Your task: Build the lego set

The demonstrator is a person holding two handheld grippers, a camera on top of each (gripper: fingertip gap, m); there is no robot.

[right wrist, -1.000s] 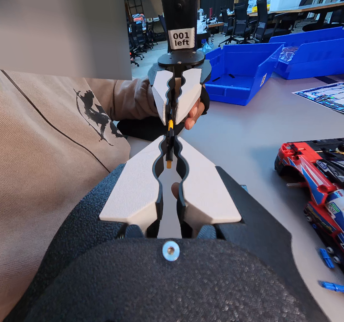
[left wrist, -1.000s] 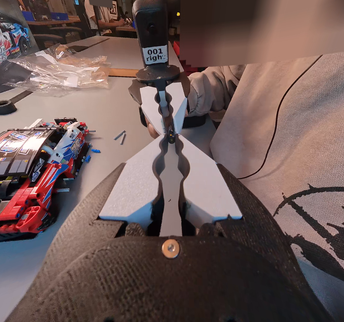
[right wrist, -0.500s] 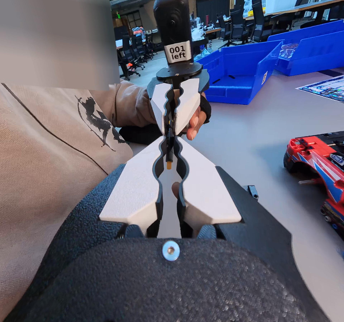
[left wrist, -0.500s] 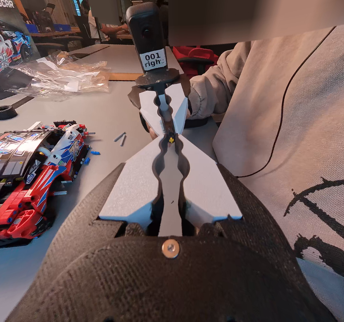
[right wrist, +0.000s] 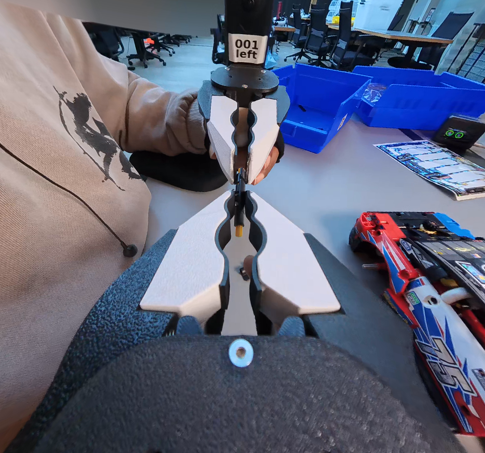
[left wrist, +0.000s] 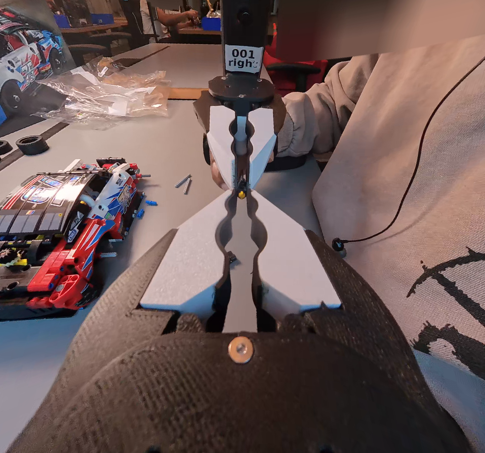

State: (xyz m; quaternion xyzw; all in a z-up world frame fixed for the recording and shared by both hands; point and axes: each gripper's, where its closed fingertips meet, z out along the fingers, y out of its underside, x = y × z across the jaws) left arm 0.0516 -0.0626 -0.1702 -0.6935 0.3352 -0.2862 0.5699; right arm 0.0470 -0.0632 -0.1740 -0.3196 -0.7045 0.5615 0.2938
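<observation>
Counter [left wrist: 162, 136]: grey, seen in both views; all loose parts are laid on it.
Lego car [left wrist: 60, 225]: red, white and blue body with black roof panels, set on the counter well to the side of both tongs; also seen at [right wrist: 430, 283].
Blue bins [right wrist: 328, 115]: placed at the counter's far side.
Plastic bags [left wrist: 105, 94]: clear, crumpled, beyond the car.
Sticker sheet [right wrist: 435, 167]: laid flat near the bins.
Tyres [left wrist: 32, 145]: black, left beside the bags.
Left tongs [left wrist: 241, 195]: closed narrowly on the yellow-tipped end of the axle.
Right tongs [right wrist: 240, 194]: closed narrowly on the black sleeve of the same piece.
Axle piece [right wrist: 239, 220]: black sleeve with yellow tip, held above the counter between the two tongs, tip to tip.
Grey pins [left wrist: 183, 182]: two, lying near the car.
</observation>
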